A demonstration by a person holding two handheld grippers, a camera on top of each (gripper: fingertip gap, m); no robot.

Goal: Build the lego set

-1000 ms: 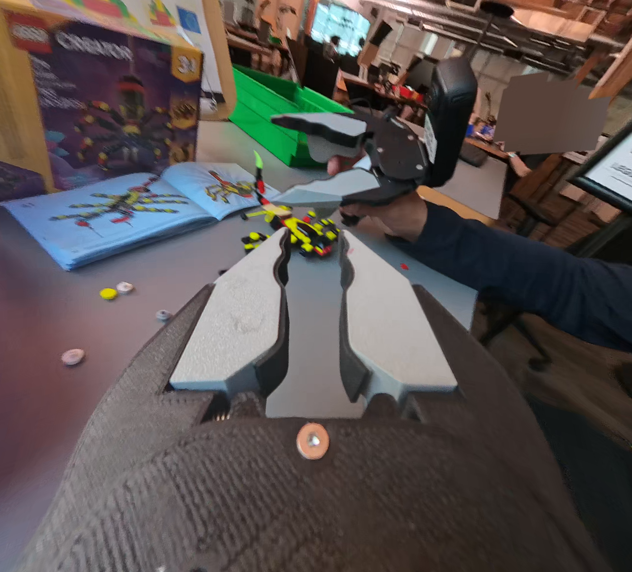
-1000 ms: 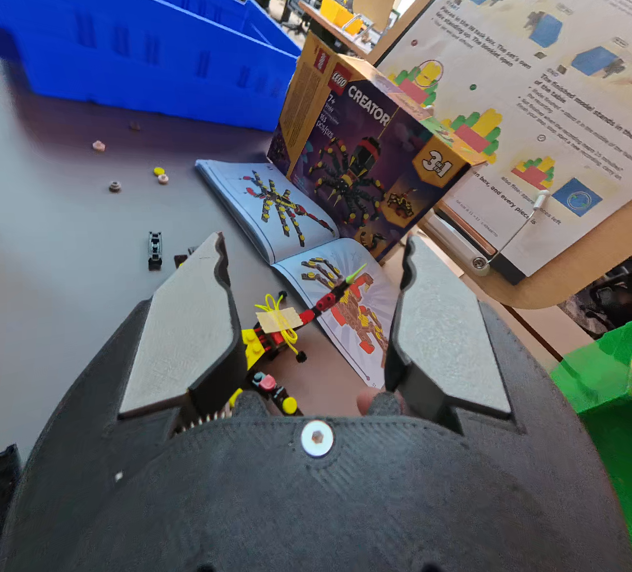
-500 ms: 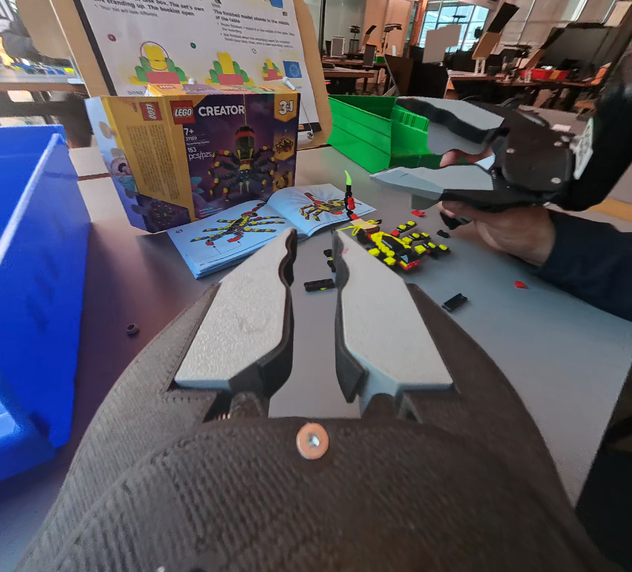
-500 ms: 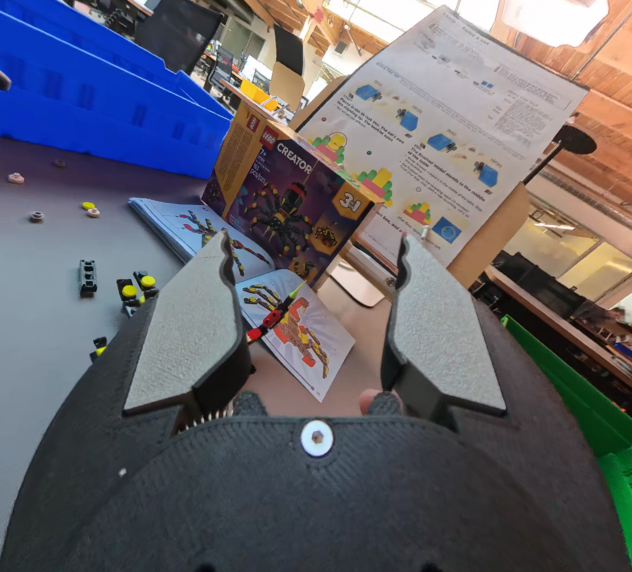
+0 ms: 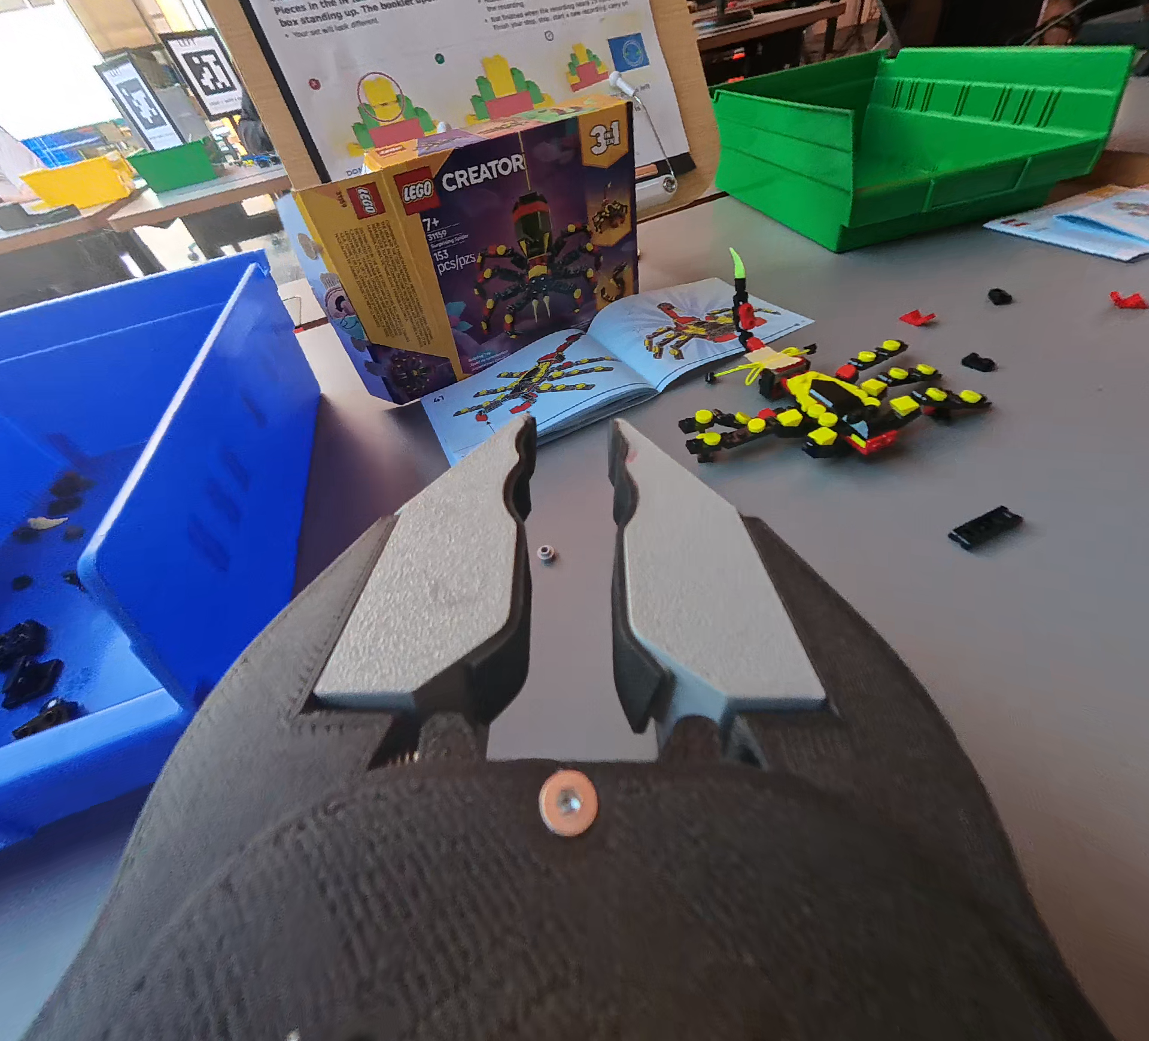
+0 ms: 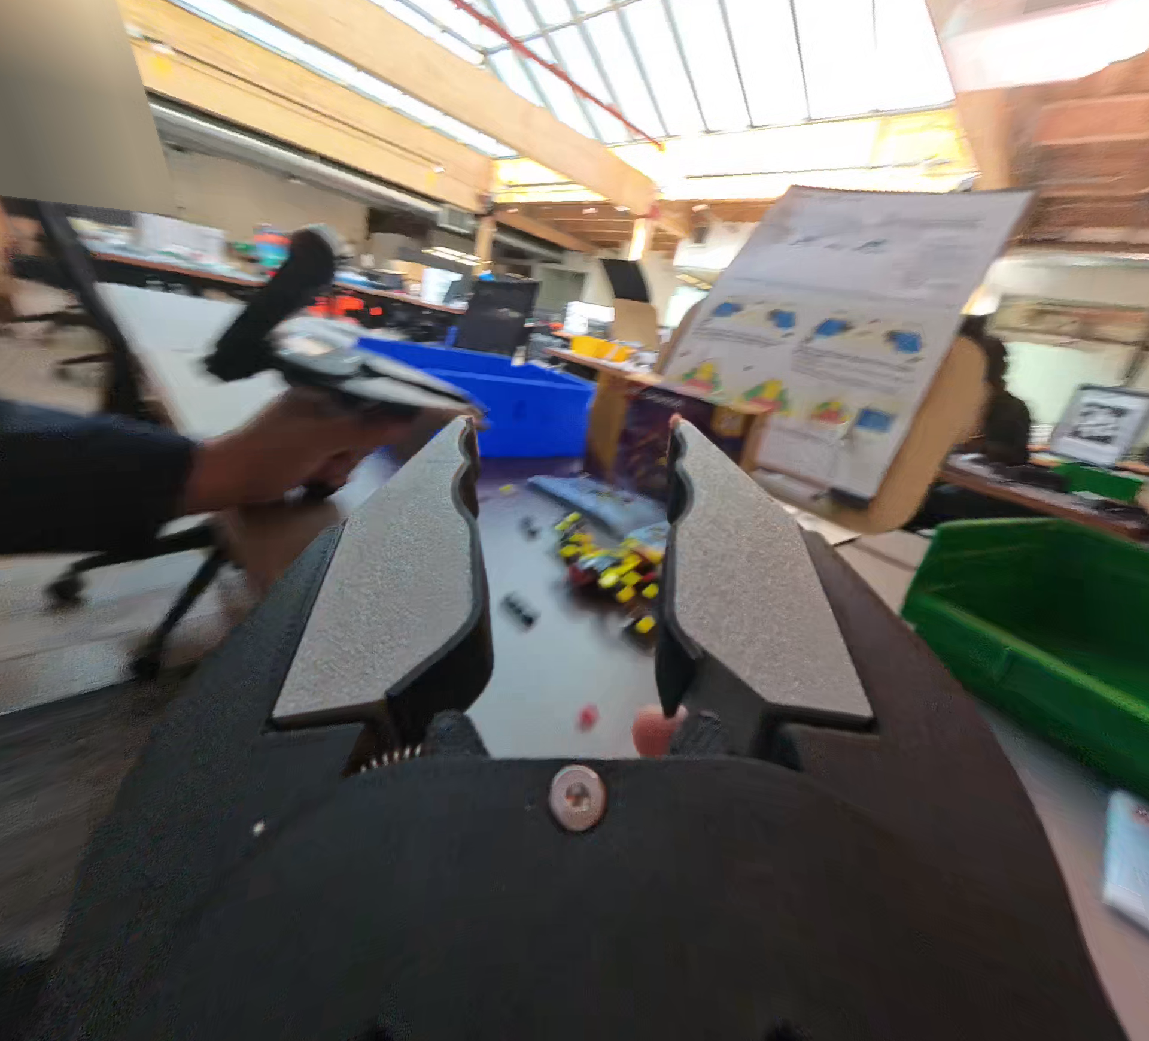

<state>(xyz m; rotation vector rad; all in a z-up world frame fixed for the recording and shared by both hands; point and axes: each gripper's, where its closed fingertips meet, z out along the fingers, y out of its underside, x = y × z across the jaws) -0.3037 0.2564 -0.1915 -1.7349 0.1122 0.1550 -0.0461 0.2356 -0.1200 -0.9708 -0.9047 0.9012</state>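
Observation:
The black, yellow and red lego scorpion model (image 5: 827, 414) lies on the grey table (image 5: 932, 669), its tail with a green tip (image 5: 737, 265) standing up. My left gripper (image 5: 571, 433) is open by a narrow gap and empty. It hovers over the table left of the model, with a small grey round stud (image 5: 546, 554) on the table under its fingers. My right gripper (image 6: 572, 433) is open wide and empty, well back from the blurred model (image 6: 609, 569). The left gripper (image 6: 435, 398) also shows there, held in a hand.
A blue bin (image 5: 155, 482) with loose black pieces is at the left, a green bin (image 5: 932, 140) at the back right. The set box (image 5: 497, 246), open booklet (image 5: 597, 370) and instruction board (image 5: 447, 3) stand behind. A black plate (image 5: 985, 526) and red bits (image 5: 917, 317) lie around. Some 30 cm of space lies between my two pairs of fingers. To reach the small grey round stud (image 5: 546, 554) in a straight line is about 9 cm for my left fingers, about 30 cm for my right.
Both grippers have drawn back from the model. The left has swung left, bringing the blue bin into view. The right has pulled away, is no longer in the left view, and its picture is blurred.

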